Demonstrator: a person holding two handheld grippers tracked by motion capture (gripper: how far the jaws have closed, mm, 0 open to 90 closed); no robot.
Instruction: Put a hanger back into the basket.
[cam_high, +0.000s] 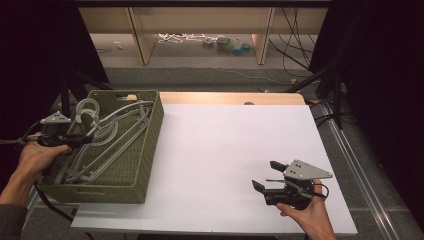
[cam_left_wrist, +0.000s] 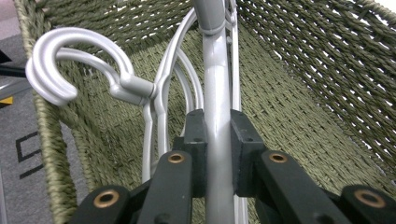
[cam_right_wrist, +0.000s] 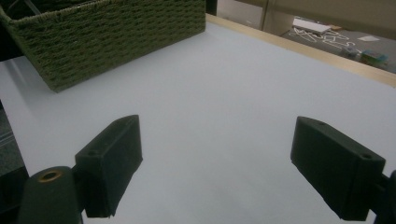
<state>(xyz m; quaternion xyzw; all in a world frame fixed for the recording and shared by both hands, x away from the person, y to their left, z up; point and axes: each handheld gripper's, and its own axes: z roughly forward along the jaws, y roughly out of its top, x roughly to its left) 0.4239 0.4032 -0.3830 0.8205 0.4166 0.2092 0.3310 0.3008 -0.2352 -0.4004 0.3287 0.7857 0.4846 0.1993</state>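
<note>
The left gripper (cam_high: 75, 139) sits over the left rim of the green woven basket (cam_high: 150, 150), which stands at the left edge of the white table (cam_high: 225, 150). In the left gripper view its two black jaws are pressed onto the grey bar of a plastic hanger (cam_left_wrist: 217, 140), the bar running straight up between the pads and touching both. That hanger lies with several other grey hangers (cam_high: 115, 135) stacked in the basket, slanting from its near left corner toward its far right corner. One of them ends in a curved hook (cam_left_wrist: 70, 70) that rises above the basket's left wall, just left of the clamped bar; in the high view the hooks gather at the far left of the basket, close beside the gripper. The person's left hand (cam_high: 35, 157) wraps the gripper's handle outside the basket's left side. The right gripper (cam_high: 265, 176) is held low over the near right part of the table, well apart from the basket, by the right hand (cam_high: 310, 215). Its jaws stand wide apart with nothing between them, pointing left across bare white tabletop toward the basket's near side.
</note>
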